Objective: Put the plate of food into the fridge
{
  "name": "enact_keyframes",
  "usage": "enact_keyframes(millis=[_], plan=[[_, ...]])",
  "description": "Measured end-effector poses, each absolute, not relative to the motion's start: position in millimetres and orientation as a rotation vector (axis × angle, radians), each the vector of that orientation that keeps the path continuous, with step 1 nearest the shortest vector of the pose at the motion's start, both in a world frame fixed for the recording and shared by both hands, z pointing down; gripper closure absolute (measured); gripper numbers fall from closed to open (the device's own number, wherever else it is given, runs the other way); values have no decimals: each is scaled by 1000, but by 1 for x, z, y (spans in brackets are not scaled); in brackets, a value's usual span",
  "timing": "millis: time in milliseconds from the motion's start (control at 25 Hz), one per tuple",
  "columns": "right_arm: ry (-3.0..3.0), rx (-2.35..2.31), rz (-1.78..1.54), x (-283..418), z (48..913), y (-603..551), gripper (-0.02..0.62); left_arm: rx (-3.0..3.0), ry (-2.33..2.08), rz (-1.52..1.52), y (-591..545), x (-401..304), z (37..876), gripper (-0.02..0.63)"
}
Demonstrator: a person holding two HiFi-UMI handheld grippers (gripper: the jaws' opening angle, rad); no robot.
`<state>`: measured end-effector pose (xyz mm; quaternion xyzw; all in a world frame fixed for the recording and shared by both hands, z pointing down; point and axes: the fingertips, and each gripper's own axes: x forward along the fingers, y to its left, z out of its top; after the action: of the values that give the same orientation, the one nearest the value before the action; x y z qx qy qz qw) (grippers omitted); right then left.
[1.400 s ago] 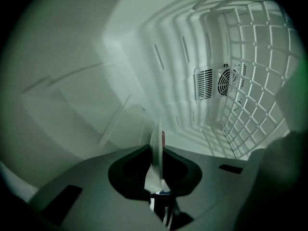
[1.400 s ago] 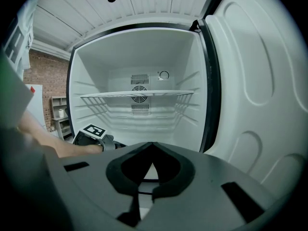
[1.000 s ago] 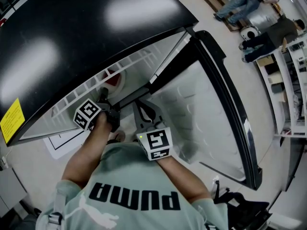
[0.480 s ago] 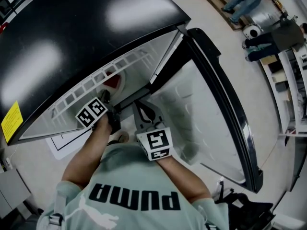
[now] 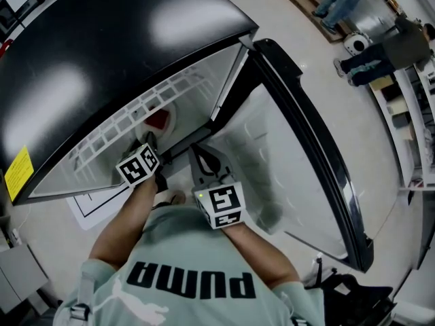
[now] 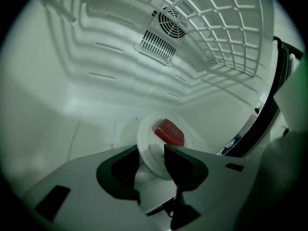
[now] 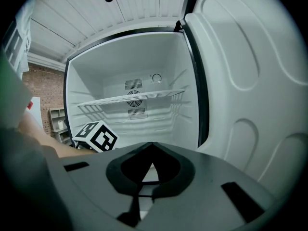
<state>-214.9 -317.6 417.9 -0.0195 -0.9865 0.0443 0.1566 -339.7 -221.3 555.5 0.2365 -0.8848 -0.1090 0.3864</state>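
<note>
1 plate (image 6: 148, 146), 1 red chunk (image 6: 169, 132), fridge (image 6: 72, 85)

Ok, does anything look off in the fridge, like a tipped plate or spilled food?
Nothing stands out. The plate sits on the fridge floor under the wire shelf, with the red food on it and nothing spilled. The left gripper has its jaws opening, with the plate's rim between them.

place: lab-like hall | cues: storage racks (image 5: 420, 134), standing people (image 5: 380, 49), fridge (image 5: 102, 53) on open floor (image 5: 367, 155)
</note>
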Motion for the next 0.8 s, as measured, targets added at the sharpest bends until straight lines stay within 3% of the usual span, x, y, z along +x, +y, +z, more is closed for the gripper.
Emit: enact_keyframes(millis=[320, 800], plan=[[-2818, -67, 129, -214, 418, -314, 591, 671, -2337, -58, -215, -335, 554, 428], [-2815, -55, 93, -216, 416, -301, 591, 918, -2405, -122, -215, -317, 528, 428]])
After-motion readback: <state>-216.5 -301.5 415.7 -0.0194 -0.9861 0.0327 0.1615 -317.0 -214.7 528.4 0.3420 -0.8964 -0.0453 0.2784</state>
